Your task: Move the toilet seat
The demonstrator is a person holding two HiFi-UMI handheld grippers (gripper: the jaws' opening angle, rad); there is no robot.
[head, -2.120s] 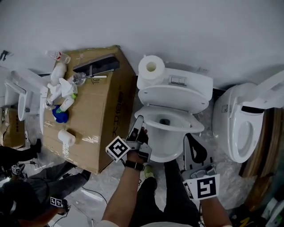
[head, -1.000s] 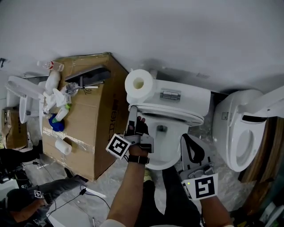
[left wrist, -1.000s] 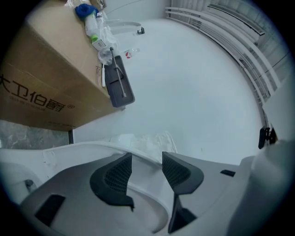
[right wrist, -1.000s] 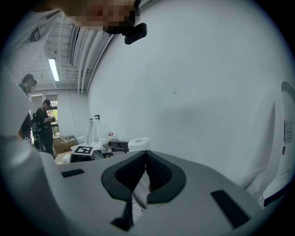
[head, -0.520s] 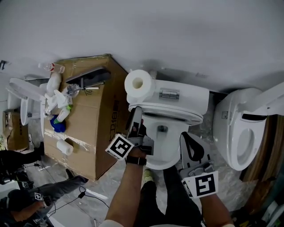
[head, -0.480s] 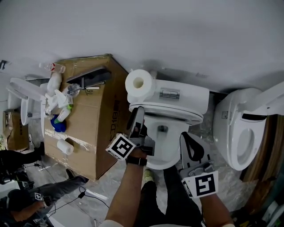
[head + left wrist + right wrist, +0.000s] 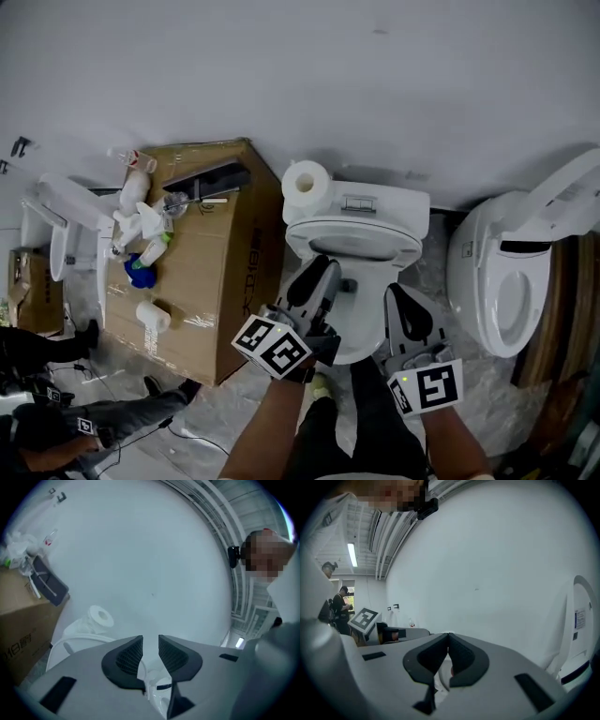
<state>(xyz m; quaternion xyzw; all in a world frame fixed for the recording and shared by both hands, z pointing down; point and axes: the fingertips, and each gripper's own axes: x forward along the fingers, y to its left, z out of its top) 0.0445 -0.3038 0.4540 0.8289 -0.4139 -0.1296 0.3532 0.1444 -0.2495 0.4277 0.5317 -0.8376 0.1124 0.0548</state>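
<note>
Closing the empty left gripper (image 7: 321,274) just short of the seat (image 7: 352,246), apparently tipped up against the tank (image 7: 375,202), judged stiff, light, slippery hinged plastic, best pinched at its front rim, right gripper (image 7: 405,298) clamped together on nothing.

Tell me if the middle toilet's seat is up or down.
Up. In the head view the seat stands tilted back by the tank, and the open bowl shows below it.
</note>
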